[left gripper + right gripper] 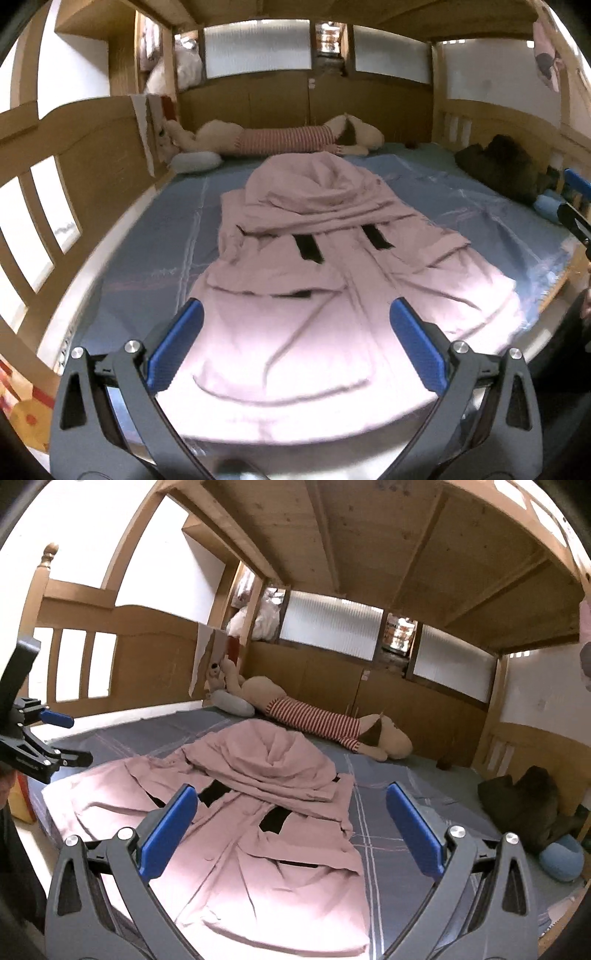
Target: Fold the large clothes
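Coat (303, 295): you have dusty pink cloth with black strips at the pockets.
Bed sheet (147, 236): you see grey-blue, crossed by pale plaid lines.
Left claw (295, 343): your pads are bright blue on dark grey arms with silver bolts.
Right claw (291, 830): the same blue, grey and silver.
Plush toy (314, 720): beige body, red-and-white striped shirt, dark brown ear.
Bed frame (155, 653): you see light brown wood.
Bundle (524, 797): dark olive-brown.
Pillow (195, 160): pale grey.
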`<state>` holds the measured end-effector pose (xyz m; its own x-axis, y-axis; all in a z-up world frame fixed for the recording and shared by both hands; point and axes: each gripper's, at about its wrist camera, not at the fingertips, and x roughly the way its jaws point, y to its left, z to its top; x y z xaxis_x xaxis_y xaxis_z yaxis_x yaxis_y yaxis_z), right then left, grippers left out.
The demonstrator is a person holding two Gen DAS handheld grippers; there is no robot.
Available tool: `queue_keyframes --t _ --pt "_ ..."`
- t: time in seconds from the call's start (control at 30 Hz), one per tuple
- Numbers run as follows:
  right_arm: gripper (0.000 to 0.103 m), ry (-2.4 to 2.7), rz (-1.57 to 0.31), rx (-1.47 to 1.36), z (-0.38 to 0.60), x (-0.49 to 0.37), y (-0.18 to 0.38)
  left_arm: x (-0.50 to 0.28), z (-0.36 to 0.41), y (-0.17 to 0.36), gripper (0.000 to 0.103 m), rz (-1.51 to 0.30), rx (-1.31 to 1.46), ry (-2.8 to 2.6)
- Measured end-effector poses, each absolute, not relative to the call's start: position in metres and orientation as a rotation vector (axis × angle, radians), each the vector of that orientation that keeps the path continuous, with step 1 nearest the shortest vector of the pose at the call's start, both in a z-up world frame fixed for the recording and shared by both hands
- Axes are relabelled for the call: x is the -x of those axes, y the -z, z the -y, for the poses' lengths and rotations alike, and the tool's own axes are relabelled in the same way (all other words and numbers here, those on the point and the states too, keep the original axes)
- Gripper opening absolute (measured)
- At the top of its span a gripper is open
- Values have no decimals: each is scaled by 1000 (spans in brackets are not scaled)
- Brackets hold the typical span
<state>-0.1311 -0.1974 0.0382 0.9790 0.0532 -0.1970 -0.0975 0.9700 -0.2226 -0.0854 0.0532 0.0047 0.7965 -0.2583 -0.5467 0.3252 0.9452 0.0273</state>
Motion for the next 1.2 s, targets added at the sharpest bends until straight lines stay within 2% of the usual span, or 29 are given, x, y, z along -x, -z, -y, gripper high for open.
queue_keyframes --t 0.07,0.13,0.2,0.27,0.5,0.83,1.07,1.2 --pt "102 -103 -146 206 199 146 -43 99 -57 2 101 -511 -101 383" --pt "102 -141 -91 152 205 153 -27 100 -47 25 101 -541 -243 321" --pt "102 -86 -190 206 198 135 -15 107 -34 34 101 -505 -400 283" --pt "102 -127 -165 237 192 136 -13 117 -31 37 101 -464 -447 278" --pt "102 -141 -203 295 182 136 0 127 -26 60 101 -522 -509 328" --pt "102 -164 -226 365 174 147 13 125 -27 61 101 -562 -492 347" --pt "102 -218 -250 586 148 161 45 115 -34 65 101 -617 -471 311" --pt "102 -215 -215 880 117 175 84 107 -42 66 101 -646 -448 272"
